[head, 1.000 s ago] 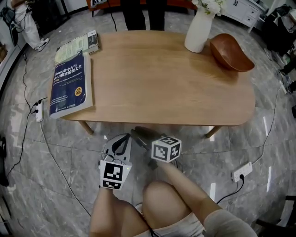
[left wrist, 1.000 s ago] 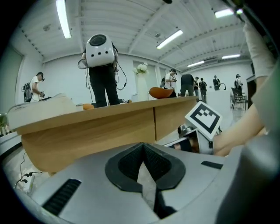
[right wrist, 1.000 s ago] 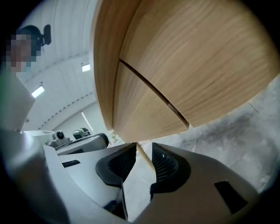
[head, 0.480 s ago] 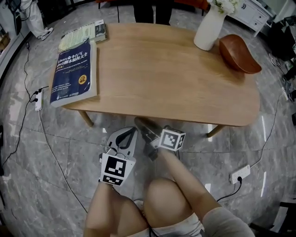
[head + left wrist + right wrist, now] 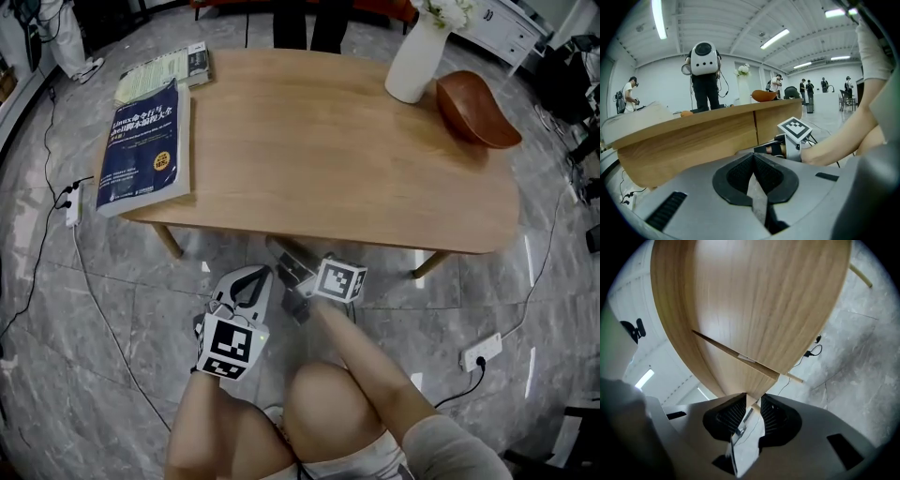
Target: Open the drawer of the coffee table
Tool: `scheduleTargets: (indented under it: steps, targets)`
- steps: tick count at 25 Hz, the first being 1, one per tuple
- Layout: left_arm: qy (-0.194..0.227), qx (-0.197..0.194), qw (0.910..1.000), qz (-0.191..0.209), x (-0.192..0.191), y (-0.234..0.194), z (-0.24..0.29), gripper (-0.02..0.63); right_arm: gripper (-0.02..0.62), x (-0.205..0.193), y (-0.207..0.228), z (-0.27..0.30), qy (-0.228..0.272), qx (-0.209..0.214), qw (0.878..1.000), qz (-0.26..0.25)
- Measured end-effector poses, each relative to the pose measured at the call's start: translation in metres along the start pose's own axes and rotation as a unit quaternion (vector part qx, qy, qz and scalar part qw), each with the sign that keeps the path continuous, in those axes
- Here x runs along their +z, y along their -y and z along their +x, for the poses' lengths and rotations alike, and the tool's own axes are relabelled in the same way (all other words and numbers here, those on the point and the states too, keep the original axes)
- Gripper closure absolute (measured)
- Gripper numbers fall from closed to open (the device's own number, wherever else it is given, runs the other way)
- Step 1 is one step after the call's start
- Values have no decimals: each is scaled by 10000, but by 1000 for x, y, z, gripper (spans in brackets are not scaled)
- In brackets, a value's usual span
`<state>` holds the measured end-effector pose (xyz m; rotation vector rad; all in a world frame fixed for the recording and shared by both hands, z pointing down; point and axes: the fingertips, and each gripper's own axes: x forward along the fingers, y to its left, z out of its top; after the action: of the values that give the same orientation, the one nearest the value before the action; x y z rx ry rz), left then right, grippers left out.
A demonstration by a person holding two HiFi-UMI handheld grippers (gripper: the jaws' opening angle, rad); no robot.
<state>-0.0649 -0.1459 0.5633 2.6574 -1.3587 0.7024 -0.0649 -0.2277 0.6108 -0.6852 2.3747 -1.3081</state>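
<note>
Right tongs (image 5: 752,401) pinch the lower edge of the drawer (image 5: 740,378) under the table (image 5: 328,141) for pulling; left tongs (image 5: 753,161), clenched empty, wait clear

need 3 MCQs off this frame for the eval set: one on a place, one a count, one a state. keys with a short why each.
1. Where does the blue book lie?
A) at the left end of the table, as the head view shows it
B) on the floor
C) in the bowl

2. How many books are on the table?
A) one
B) two
C) four

3. How do the fingers of the left gripper stand?
A) wide apart
B) shut, nothing between
C) shut on the vase

Key:
1 A, it lies flat by that edge.
2 B, the blue one plus a paler book beyond it.
3 B, the left gripper view shows the pads meeting, empty.
</note>
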Motion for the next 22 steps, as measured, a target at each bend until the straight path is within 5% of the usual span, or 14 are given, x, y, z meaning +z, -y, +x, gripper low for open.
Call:
scheduleTargets:
  steps: [22]
  targets:
    - [-66,186,9998,-10,-7,-13,-11,597,518,-39,-18,-27,-672,277,9966,-380]
